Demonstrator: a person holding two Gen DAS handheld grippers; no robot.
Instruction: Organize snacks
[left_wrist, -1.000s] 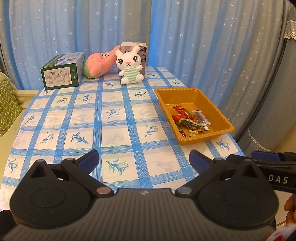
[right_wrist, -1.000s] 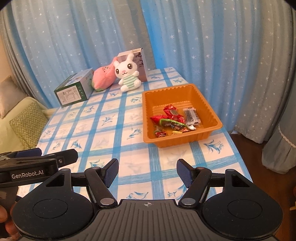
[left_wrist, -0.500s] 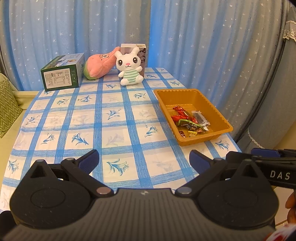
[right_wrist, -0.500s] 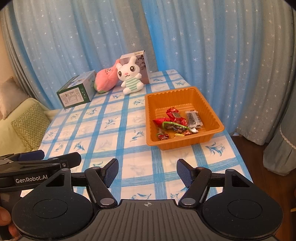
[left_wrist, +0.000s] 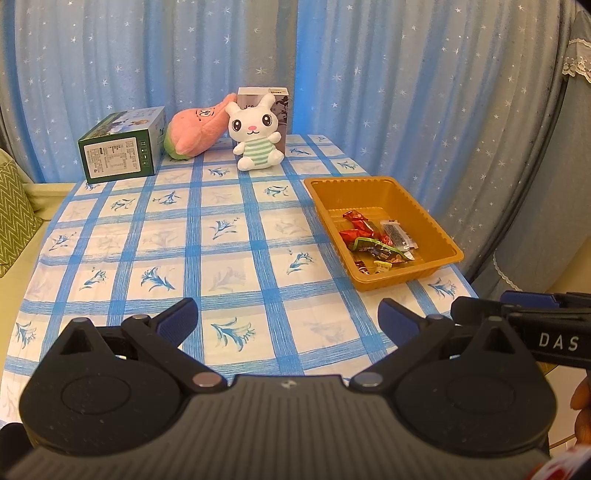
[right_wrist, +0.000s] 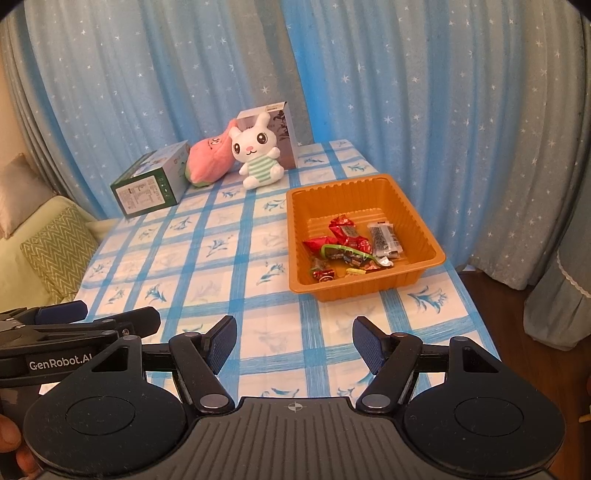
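We hold both grippers low over the near edge of the table, each with its jaws spread wide and nothing between the blue pads. Our left gripper (left_wrist: 288, 319) hangs above the blue-checked tablecloth (left_wrist: 221, 258), and our right gripper (right_wrist: 294, 341) sits just beside it, closer to the orange tray.

The orange tray (right_wrist: 424, 236) rests on the right side of the cloth, ahead of our right gripper. All the snacks (right_wrist: 349, 245) lie inside the tray, heaped toward its near half: red wrapped candies, a green-edged wrapper, a clear packet with a dark bar (right_wrist: 384, 238) on the tray's right, and a small yellow piece by the near wall.

Well beyond the tray, along the far edge of the cloth, a white plush rabbit (left_wrist: 256, 138) in a striped shirt sits leaning against an upright printed carton (left_wrist: 282, 103). Left of the rabbit lies a pink plush toy (left_wrist: 195, 131), and further left a green box (left_wrist: 120, 147). Blue star-dotted curtains (left_wrist: 406, 92) hang behind everything. A green zigzag cushion (right_wrist: 59, 243) sits off the cloth's left side.
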